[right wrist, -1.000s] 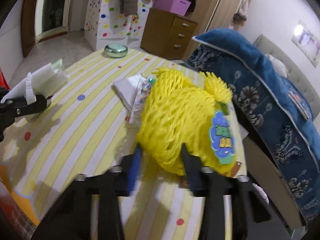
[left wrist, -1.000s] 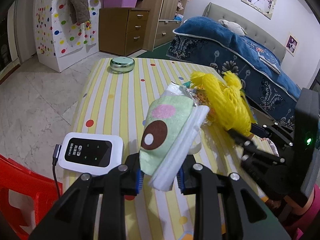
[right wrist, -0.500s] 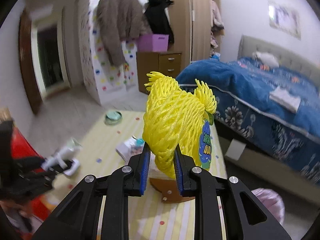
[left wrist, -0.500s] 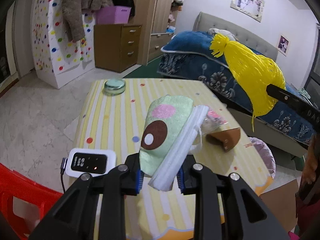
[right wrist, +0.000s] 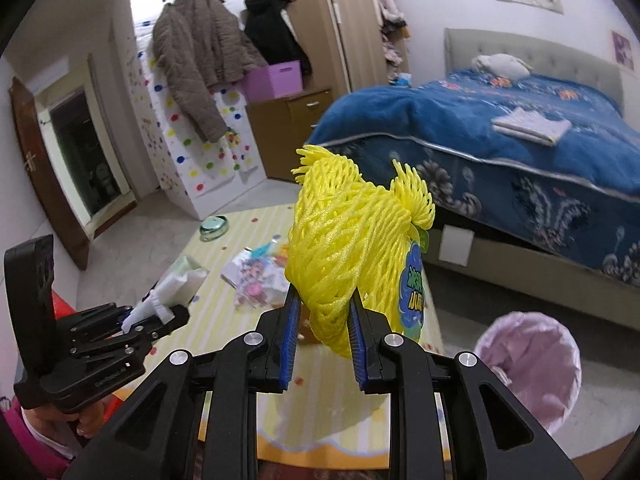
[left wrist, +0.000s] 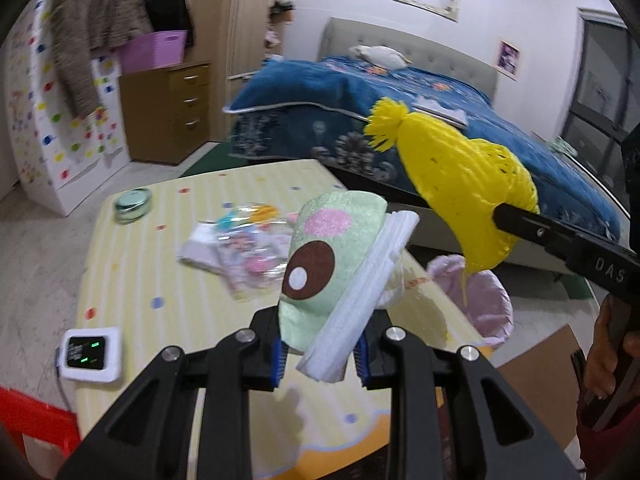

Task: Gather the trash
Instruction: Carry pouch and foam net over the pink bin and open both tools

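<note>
My left gripper [left wrist: 320, 354] is shut on a green tissue pack [left wrist: 328, 264] with a brown and a pink dot, held above the yellow striped table [left wrist: 152, 280]. My right gripper [right wrist: 322, 340] is shut on a yellow foam net [right wrist: 344, 240] with a blue label, held up over the table's right end. In the left wrist view the net [left wrist: 460, 184] hangs above a bin lined with a pink bag [left wrist: 488, 296]. The bin [right wrist: 532, 360] stands on the floor to the right of the table. Clear snack wrappers [left wrist: 240, 252] lie on the table.
A white pocket router [left wrist: 90, 354] with a cable lies at the table's left front. A round green tin [left wrist: 132, 204] sits at the far left corner. A red chair [left wrist: 24, 428] is at the left. A bed with a blue cover [right wrist: 500, 140] stands behind the table.
Both grippers have lifted and swung right. The yellow net now hangs over the pink-lined bin. The table and wrappers have shifted left in the left wrist view.
</note>
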`<control>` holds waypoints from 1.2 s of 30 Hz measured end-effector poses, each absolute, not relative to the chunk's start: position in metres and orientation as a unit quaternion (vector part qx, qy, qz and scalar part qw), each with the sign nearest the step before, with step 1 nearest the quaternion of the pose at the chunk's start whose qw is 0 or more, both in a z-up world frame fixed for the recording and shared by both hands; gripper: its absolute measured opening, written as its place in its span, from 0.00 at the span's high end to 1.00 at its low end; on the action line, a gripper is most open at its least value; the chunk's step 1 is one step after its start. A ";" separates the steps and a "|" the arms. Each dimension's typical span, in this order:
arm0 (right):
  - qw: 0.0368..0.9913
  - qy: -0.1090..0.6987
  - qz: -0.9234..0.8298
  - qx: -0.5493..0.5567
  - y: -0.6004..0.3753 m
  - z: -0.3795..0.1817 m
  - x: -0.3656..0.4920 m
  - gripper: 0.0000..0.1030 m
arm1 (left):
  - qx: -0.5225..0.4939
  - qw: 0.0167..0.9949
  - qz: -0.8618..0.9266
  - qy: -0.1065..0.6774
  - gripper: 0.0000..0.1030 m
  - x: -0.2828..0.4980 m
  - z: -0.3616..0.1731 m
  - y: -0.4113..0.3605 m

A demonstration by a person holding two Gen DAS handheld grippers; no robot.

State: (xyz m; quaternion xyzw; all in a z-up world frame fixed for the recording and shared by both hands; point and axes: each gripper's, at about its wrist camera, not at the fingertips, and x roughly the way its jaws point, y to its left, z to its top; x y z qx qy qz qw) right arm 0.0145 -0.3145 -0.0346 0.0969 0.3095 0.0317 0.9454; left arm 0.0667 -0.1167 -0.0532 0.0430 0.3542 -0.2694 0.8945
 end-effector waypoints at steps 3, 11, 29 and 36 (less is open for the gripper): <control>0.944 0.311 0.017 0.108 -0.332 -0.039 0.004 0.77 | 0.052 0.888 -0.290 0.354 0.76 0.064 -0.056 -0.139; 0.937 0.316 -0.027 0.144 -0.388 -0.054 -0.023 0.77 | 0.080 0.866 -0.346 0.351 0.76 0.056 -0.062 -0.211; 0.901 0.346 -0.102 0.241 -0.511 -0.116 -0.047 0.77 | 0.131 0.807 -0.443 0.368 0.75 0.061 -0.101 -0.376; 0.884 0.365 -0.122 0.264 -0.550 -0.149 -0.030 0.76 | 0.149 0.789 -0.459 0.381 0.74 0.074 -0.122 -0.418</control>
